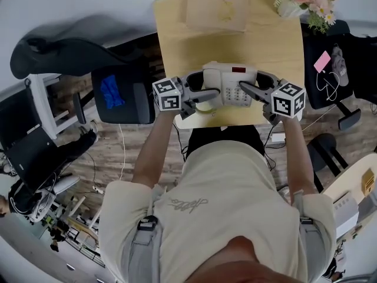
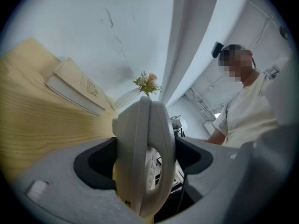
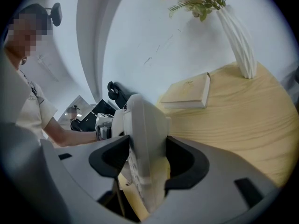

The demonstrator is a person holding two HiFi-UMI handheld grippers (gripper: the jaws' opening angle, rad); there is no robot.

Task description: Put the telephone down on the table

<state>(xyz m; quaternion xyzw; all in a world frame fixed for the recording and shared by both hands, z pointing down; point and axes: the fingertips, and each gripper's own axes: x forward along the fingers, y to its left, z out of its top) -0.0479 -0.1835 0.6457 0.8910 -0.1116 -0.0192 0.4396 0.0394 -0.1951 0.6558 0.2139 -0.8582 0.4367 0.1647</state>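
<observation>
Both grippers are at the table's (image 1: 177, 46) near edge and share the load. The left gripper (image 1: 203, 94) is clamped on the left end of the phone (image 1: 230, 82), and the right gripper (image 1: 252, 91) is clamped on the right end. Each gripper view shows its jaws closed narrow on the phone body, which sits edge-on between the pads with no gap.

The phone is over the table's near edge, keypad up. Its long axis runs left-right along that edge, straight between the two grippers. Neither hand is nearer; the hold is symmetric. I can't tell whether the base touches the wood. One jaw of each gripper looks to be under the body, so my guess is it's held just off the surface.

The next move probably turns on this: the phone is level and the target is directly below, slightly toward the table's middle. Lower both ends together, then pull the jaws out sideways along the long axis. Uneven lowering would tip it.

Mid-table is bare wood. A book (image 1: 215, 10) lies at the table's far edge and a vase (image 1: 288, 7) of flowers stands at its far right corner. Both are well apart from the phone.
</observation>
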